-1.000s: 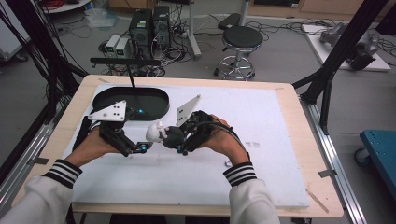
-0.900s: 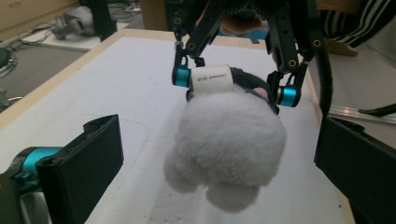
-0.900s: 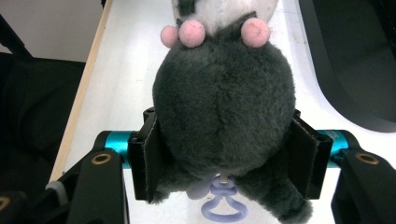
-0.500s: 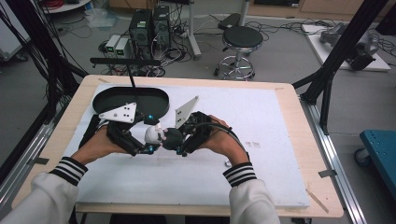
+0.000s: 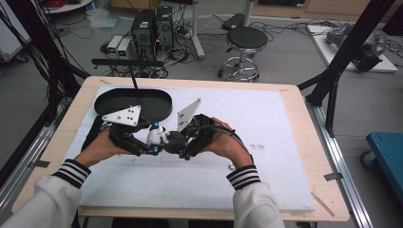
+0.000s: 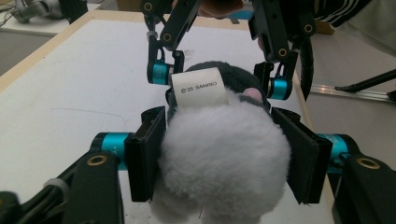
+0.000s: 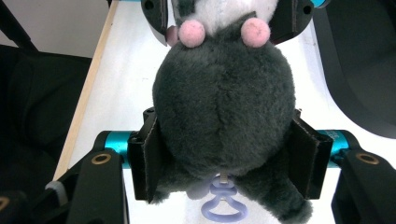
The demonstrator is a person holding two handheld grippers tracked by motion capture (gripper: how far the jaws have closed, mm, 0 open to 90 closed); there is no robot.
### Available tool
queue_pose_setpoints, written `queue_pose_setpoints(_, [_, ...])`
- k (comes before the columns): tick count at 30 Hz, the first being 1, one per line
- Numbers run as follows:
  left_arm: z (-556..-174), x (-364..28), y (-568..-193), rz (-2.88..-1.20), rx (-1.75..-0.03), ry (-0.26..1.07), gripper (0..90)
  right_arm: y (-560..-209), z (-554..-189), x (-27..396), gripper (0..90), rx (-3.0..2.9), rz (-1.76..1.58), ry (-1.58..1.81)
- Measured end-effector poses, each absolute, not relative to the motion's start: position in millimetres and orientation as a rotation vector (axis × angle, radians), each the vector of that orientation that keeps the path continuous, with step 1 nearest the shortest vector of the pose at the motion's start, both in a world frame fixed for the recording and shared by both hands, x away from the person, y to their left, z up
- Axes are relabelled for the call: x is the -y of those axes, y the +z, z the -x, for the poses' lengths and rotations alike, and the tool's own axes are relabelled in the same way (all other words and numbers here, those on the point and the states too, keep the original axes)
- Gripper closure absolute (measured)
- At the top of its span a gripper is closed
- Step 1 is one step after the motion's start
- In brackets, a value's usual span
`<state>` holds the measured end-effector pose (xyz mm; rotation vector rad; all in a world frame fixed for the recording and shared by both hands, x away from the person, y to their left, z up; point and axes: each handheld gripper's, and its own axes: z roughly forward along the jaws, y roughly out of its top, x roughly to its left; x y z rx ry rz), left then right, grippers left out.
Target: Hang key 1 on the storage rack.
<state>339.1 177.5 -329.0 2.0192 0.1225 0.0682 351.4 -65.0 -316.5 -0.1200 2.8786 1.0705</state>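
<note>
- The left hand-held gripper (image 5: pixel 153 142) has just been closing its jaws, and they now pinch the white end of the plush toy (image 5: pixel 164 138); a second ago they stood wide, with the toy's white end just beside them.
- In the left gripper view the left hand-held gripper (image 6: pixel 225 161) has both pads against the white fluff, which bulges between them.
- The right hand-held gripper (image 5: pixel 183 145) is clenched on the dark grey end of the plush toy, the same as in the earlier pictures.
- In the right gripper view the right hand-held gripper (image 7: pixel 224 154) has its pads pressed into the grey fur on both sides; two pink pompoms (image 7: pixel 192 31) sit where grey meets white.
- The plush toy is held between both grippers, over the white mat (image 5: pixel 285 137) on the desk (image 5: pixel 304 102), near the black oval tray (image 5: pixel 133 102).
- A white label (image 6: pixel 198 87) with printed letters sticks up from the toy.
- A lilac loop (image 7: pixel 223 205) hangs at the grey end.
- The left hand has shifted slightly towards the toy since the first picture.
</note>
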Motion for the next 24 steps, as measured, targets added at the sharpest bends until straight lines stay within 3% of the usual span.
queue_pose_setpoints(18, [-333.1,-178.9,-324.3,-2.009,-0.137,0.082,52.5,-315.8,-353.0,67.3,36.1,-2.87,0.15,1.098])
queue_pose_setpoints(19, [-332.8,-179.0,-323.9,-2.009,-0.132,0.088,52.7,-316.0,-351.9,67.3,30.2,-2.856,0.147,1.104])
queue_pose_setpoints(20, [-332.2,-179.0,-323.5,-2.009,-0.135,0.102,52.7,-316.0,-351.9,67.3,30.2,-2.856,0.147,1.104])
queue_pose_setpoints(22, [-332.1,-179.8,-323.2,-2.004,-0.136,0.106,52.9,-315.8,-349.9,66.6,15.9,-2.811,0.135,1.121])
queue_pose_setpoints(23, [-332.0,-180.1,-322.9,-2.006,-0.136,0.111,53.1,-316.0,-350.4,66.5,2.8,-2.766,0.083,1.161])
queue_pose_setpoints(24, [-331.7,-180.3,-322.6,-2.008,-0.136,0.112,53.2,-316.0,-351.5,67.4,0.4,-2.741,0.039,1.179])
